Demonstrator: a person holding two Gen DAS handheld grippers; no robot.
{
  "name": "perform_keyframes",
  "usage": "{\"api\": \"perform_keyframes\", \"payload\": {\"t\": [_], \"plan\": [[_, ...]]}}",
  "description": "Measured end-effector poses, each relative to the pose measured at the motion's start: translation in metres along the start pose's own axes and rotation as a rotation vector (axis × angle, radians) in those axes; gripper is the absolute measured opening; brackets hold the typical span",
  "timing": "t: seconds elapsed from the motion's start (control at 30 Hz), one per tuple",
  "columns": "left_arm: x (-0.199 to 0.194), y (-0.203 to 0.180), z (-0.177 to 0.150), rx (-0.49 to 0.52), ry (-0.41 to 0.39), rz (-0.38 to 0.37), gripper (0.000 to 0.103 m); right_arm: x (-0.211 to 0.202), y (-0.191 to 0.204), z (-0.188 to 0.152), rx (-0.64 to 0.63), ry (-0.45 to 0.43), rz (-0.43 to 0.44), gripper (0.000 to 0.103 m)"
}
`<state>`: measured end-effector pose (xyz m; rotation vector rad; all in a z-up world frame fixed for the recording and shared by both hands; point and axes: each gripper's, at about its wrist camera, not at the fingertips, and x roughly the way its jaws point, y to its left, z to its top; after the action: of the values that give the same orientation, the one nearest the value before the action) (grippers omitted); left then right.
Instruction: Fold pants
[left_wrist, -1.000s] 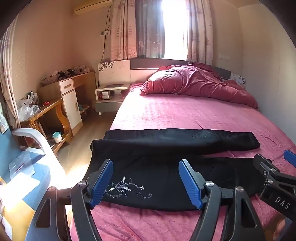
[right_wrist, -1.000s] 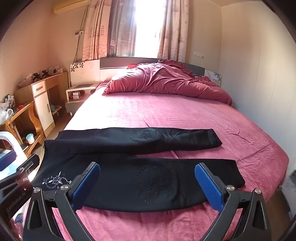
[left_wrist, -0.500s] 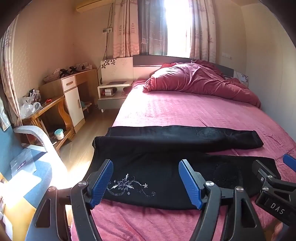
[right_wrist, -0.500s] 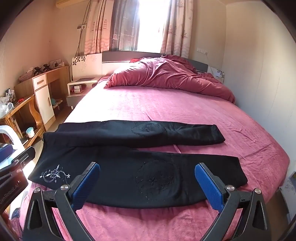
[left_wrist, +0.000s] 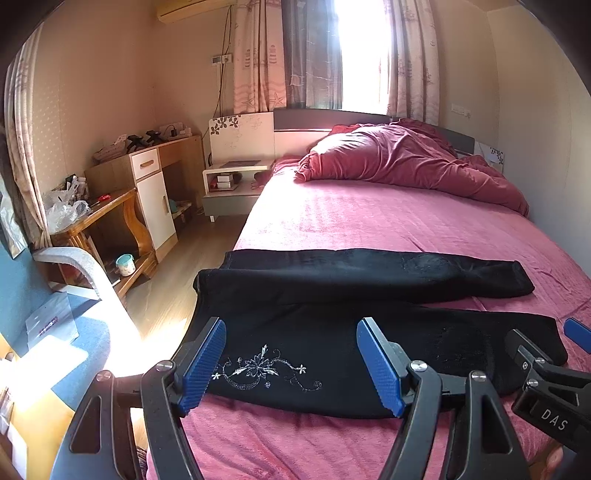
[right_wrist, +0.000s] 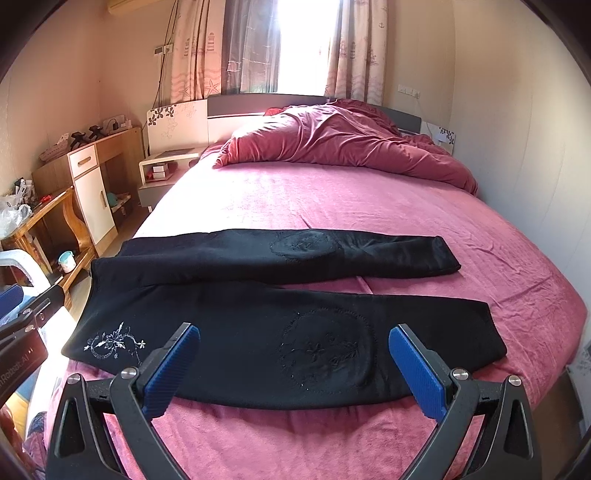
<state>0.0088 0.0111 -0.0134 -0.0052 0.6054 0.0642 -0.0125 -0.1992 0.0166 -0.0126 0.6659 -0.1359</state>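
Black pants (left_wrist: 332, 325) lie flat across the near part of the pink bed, waist at the left, both legs running right; they also show in the right wrist view (right_wrist: 280, 325). White flower embroidery (left_wrist: 264, 369) marks the near hip. My left gripper (left_wrist: 291, 365) is open and empty, hovering above the waist end near the bed's front edge. My right gripper (right_wrist: 293, 373) is open and empty above the near leg around its knee patch. Each gripper shows at the edge of the other's view.
The pink bed (right_wrist: 332, 199) extends back to a heaped red duvet (right_wrist: 343, 144) by the headboard. Left of the bed are a nightstand (left_wrist: 231, 188), wooden desk (left_wrist: 110, 218), and a chair (left_wrist: 77, 266) on the wood floor. A wall runs along the right.
Both grippers have risen and pulled back slightly, so the pants sit lower and further out in the views. The pants have not moved. Both grippers stay open.
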Motion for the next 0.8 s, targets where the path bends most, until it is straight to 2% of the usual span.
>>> {"api": "perform_keyframes", "payload": {"t": [0.8], "plan": [[0.0002, 0.0001, -0.0043, 0.005, -0.003, 0.004, 0.075, 0.003, -0.005, -0.0072, 0.019, 0.011, 0.009, 0.103]]}}
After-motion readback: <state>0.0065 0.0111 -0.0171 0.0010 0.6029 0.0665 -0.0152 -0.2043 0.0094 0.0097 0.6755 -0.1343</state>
